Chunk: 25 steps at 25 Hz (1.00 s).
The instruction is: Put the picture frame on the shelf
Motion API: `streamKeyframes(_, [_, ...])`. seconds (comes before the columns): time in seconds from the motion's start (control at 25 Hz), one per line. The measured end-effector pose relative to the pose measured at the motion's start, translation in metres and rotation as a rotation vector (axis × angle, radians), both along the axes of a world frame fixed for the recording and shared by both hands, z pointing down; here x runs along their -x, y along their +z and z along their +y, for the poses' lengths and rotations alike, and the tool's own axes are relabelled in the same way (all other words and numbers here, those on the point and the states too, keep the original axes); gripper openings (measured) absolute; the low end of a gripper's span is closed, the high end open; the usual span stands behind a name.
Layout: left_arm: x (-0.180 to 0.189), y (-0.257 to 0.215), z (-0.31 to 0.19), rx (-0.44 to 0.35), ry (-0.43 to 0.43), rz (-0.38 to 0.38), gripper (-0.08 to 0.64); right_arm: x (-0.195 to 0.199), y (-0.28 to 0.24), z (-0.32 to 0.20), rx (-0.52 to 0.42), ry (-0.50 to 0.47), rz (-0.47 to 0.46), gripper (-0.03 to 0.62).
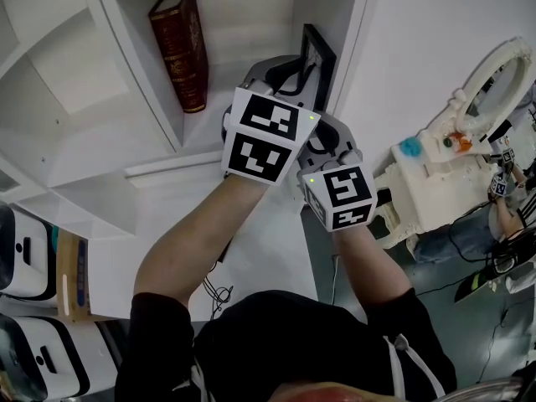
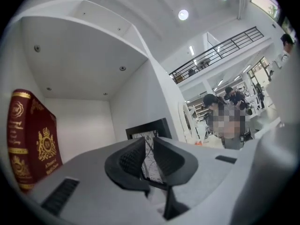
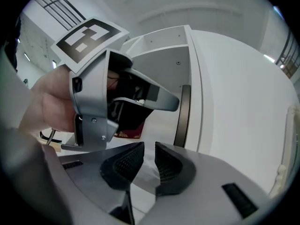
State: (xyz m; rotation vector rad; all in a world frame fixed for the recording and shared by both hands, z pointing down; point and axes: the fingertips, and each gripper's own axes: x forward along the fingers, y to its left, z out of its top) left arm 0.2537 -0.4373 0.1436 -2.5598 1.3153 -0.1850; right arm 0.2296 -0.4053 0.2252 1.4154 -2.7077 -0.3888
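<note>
A black picture frame point(image 1: 320, 57) stands upright in a compartment of the white shelf point(image 1: 151, 170), close to the compartment's right wall. My left gripper point(image 1: 295, 72) reaches into that compartment. In the left gripper view the frame point(image 2: 146, 128) faces me just past the fingertips of that gripper point(image 2: 149, 146), and its white picture shows through the narrow gap. The pads look bare. Whether the tips touch the frame is unclear. My right gripper point(image 1: 333, 132) hangs beside the left one, outside the compartment's right wall. Its jaws point(image 3: 150, 156) stand slightly apart on nothing, and the frame point(image 3: 183, 116) shows edge-on there.
A dark red book point(image 1: 180, 48) leans in the same compartment, left of the frame. A white ornate toy dresser with a ring mirror point(image 1: 435, 174) stands to the right of the shelf. White machines point(image 1: 25, 258) sit at the lower left. Cables point(image 1: 213, 291) lie on the floor.
</note>
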Motion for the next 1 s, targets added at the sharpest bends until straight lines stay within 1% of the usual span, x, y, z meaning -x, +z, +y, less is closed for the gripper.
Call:
streamKeyframes(0.16, [-0.006,0.0,0.015,-0.024,0.02,-0.02,0.058,-0.007,0.004,0.01,0.0,-0.006,-0.023,0.081])
streamKeyframes(0.32, [-0.009,0.001,0.017,-0.042,0.006,-0.054,0.057,-0.014,0.013,0.025,0.006,-0.006,-0.062,0.081])
streamKeyframes(0.64, [-0.007,0.002,0.003,-0.022,-0.029,-0.061,0.049,-0.026,0.039,0.042,0.057,0.001,-0.081,0.081])
streamKeyframes(0.84, [-0.004,0.002,-0.01,-0.013,-0.046,-0.072,0.049,-0.03,0.043,0.047,0.066,0.006,-0.085,0.081])
streamKeyframes(1.0, [-0.002,0.002,-0.016,-0.005,-0.057,-0.064,0.049,-0.029,0.049,0.056,0.072,-0.004,-0.077,0.081])
